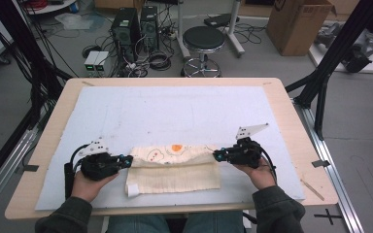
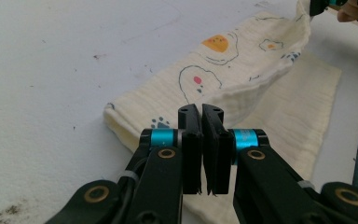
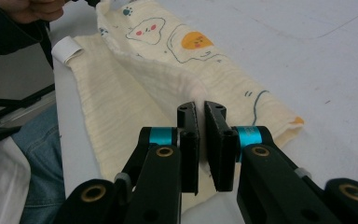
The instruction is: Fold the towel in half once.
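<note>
Near the tabletop's (image 1: 53,160) front edge, left tongs (image 1: 125,159) and right tongs (image 1: 217,155) pinch the printed muslin cloth's (image 1: 175,170) folded-over corners; uneven pulling could skew the fold or slip a corner free.

Dark green sleeves (image 1: 277,206) and blue jeans (image 1: 145,224) were worn; black fingers (image 2: 189,140) were banded with teal rings and brass screws.

Counting one cream printed cloth (image 1: 174,170) lying on one white mat (image 1: 175,111), plus two grippers, left (image 1: 126,159) and right (image 1: 217,155), working its ends. Also spotting one round black stool (image 1: 203,39), one cardboard box (image 1: 298,24) and two computer towers (image 1: 136,26) sitting behind the table.
</note>
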The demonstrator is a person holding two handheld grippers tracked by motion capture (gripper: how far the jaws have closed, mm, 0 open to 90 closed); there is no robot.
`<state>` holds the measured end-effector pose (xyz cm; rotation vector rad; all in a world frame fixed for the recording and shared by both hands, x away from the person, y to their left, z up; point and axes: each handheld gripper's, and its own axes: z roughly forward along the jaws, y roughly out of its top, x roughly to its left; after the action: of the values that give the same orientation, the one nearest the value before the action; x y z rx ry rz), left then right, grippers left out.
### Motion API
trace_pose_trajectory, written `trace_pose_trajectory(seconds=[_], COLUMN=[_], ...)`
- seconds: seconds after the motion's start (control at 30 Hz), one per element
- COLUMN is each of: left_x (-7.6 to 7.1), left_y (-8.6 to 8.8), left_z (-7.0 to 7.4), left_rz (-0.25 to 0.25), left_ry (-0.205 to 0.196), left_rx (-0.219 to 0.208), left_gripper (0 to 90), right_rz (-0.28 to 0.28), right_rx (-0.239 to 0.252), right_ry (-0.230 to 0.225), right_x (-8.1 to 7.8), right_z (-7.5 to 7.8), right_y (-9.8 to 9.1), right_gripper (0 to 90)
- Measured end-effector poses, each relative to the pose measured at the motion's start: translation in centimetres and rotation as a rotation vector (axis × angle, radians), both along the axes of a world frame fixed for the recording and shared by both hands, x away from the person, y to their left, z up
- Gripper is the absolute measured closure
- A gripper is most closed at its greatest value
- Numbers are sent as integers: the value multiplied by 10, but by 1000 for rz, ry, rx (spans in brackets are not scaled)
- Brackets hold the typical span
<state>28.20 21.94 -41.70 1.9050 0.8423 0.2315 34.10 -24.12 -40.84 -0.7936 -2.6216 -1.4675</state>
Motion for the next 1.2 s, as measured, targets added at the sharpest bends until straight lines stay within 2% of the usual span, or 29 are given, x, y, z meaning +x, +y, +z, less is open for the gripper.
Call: trace_pose_trajectory(seconds=[0.2,0.37,0.57,0.6,1.03,1.17,1.2], left_x=[-5,-9,-15,-16,-28,-29,-30], left_y=[0,-2,-1,-1,1,1,1], left_z=[-4,-6,-6,-7,-11,-11,-11], left_rz=[-15,-47,-68,-69,-90,-110,-116], left_ry=[-1,0,6,7,29,34,38], left_rx=[15,21,19,17,49,40,25], left_gripper=[859,859,860,860,859,846,824], right_rz=[3,14,16,14,48,59,60], right_rx=[-9,-30,-25,-26,-69,-71,-69], right_ry=[-6,-2,-14,-2,7,12,14], right_x=[-8,-11,-18,-21,-33,-35,-35], right_z=[-4,-7,-7,-7,-14,-15,-15], right_y=[0,3,1,1,5,4,4], right_gripper=[842,841,840,840,834,820,802])
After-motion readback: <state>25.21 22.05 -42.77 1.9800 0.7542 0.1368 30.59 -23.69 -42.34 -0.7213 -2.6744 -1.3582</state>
